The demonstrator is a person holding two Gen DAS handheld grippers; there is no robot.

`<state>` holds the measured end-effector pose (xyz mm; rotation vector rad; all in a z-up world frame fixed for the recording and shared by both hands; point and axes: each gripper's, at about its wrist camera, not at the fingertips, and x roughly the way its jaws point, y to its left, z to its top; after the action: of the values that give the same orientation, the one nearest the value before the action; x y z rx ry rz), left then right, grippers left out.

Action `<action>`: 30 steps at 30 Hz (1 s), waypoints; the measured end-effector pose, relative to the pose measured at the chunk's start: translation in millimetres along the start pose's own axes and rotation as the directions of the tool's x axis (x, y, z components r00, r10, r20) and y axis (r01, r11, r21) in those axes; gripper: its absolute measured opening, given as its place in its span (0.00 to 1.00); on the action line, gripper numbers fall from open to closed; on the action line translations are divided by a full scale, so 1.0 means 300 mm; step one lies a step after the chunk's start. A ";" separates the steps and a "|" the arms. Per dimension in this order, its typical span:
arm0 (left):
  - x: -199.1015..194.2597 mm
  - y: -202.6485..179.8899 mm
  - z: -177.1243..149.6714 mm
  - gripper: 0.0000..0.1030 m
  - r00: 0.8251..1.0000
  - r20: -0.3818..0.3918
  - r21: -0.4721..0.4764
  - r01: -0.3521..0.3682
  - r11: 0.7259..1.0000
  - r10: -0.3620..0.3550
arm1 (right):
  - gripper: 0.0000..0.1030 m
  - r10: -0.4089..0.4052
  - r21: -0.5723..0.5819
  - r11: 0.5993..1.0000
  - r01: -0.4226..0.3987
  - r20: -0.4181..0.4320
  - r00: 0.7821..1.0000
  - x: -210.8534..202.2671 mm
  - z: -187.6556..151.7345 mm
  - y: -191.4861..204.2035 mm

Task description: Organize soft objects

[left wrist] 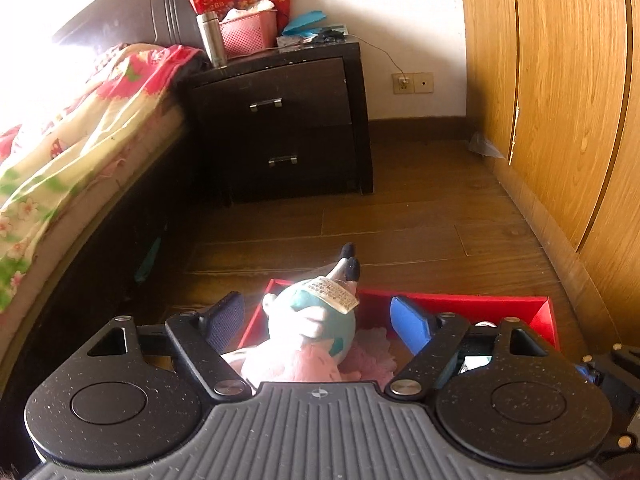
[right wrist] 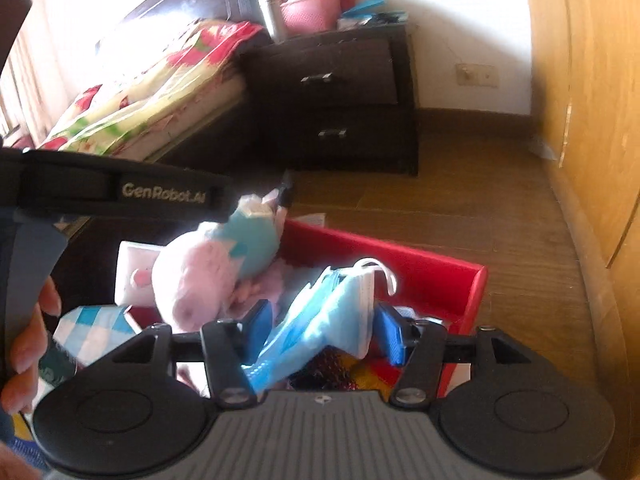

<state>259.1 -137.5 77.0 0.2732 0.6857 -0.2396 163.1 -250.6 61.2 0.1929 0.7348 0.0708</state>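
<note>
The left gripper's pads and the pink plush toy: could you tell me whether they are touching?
Apart. The left wrist view shows the left gripper open wide, floor and red box visible between each pad and the plush toy.

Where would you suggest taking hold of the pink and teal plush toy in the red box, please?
Grip the plush toy across its pink body, coming from above. It lies propped on the red box, its soft body bulging upward clear of the box walls, whereas the thin legs overhang the rim and would dangle.
</note>
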 end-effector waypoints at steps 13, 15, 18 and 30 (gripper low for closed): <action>-0.039 0.027 -0.011 0.76 1.000 -0.006 -0.005 0.006 1.000 -0.006 | 0.33 0.032 -0.008 0.999 -0.032 0.047 0.998 -0.045 0.026 0.029; -0.045 0.040 -0.017 0.76 1.000 -0.010 -0.013 0.008 1.000 -0.008 | 0.33 0.063 0.024 0.998 -0.065 0.057 0.996 -0.038 0.025 0.022; -0.059 0.068 -0.034 0.76 1.000 -0.016 -0.030 0.005 1.000 -0.005 | 0.33 0.149 0.125 0.980 -0.152 0.040 0.988 -0.029 0.033 0.000; -0.269 0.116 -0.136 0.76 1.000 0.004 -0.084 -0.001 0.996 0.002 | 0.33 0.010 0.035 0.999 -0.013 0.075 0.997 -0.198 0.026 0.076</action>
<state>185.4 -81.4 105.0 0.1929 0.6899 -0.2092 124.5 -237.2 110.5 0.2323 0.6611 0.0613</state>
